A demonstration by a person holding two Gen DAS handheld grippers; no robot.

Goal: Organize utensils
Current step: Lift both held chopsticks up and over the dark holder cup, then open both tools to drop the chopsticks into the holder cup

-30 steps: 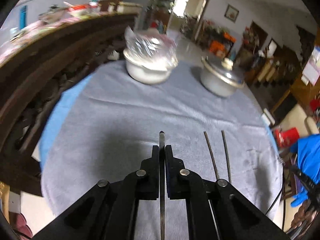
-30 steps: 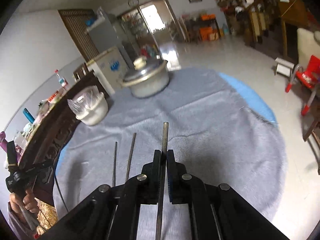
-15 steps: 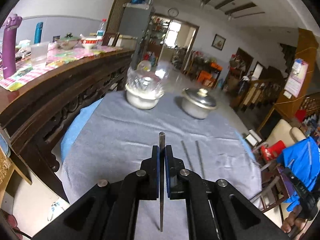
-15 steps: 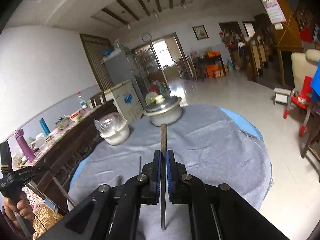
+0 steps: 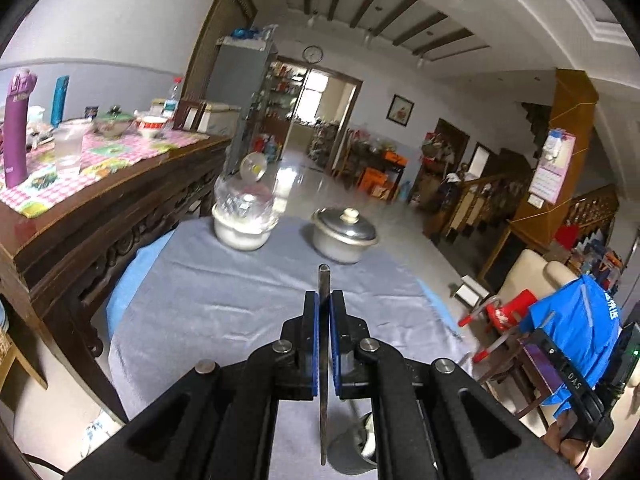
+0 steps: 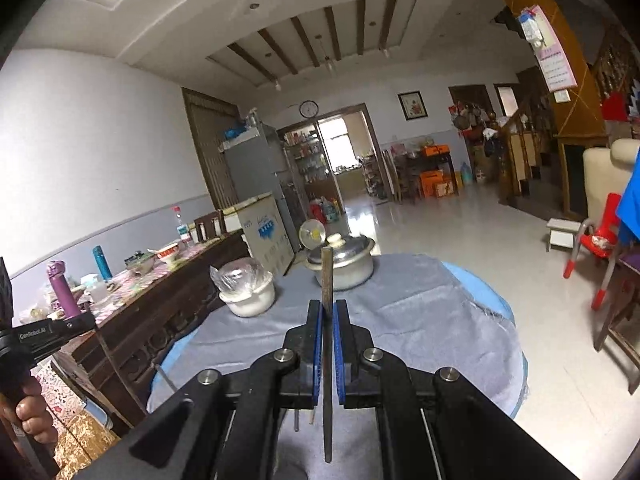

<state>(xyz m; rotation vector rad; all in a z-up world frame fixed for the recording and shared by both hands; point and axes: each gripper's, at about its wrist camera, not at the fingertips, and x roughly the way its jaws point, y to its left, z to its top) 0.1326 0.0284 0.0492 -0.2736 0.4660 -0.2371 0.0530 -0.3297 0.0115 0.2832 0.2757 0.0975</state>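
My left gripper (image 5: 324, 300) is shut on a thin metal chopstick (image 5: 323, 276) that runs back between the blue pads and hangs over a grey holder cup (image 5: 354, 450) low in the left wrist view. My right gripper (image 6: 327, 308) is shut on another metal chopstick (image 6: 326, 276), held high above the table. Ends of other sticks (image 6: 296, 420) show under the right gripper. Both grippers point level across the round table with the grey cloth (image 5: 224, 292).
A white bowl with a plastic bag (image 5: 242, 224) and a lidded metal pot (image 5: 344, 236) stand at the table's far side. A dark wooden sideboard (image 5: 100, 208) with bottles and bowls runs along the left. A red chair (image 6: 596, 244) stands on the floor at right.
Both grippers have lifted and tilted up from the table, each carrying its chopstick. The two sticks lying on the cloth have dropped out of the left wrist view.
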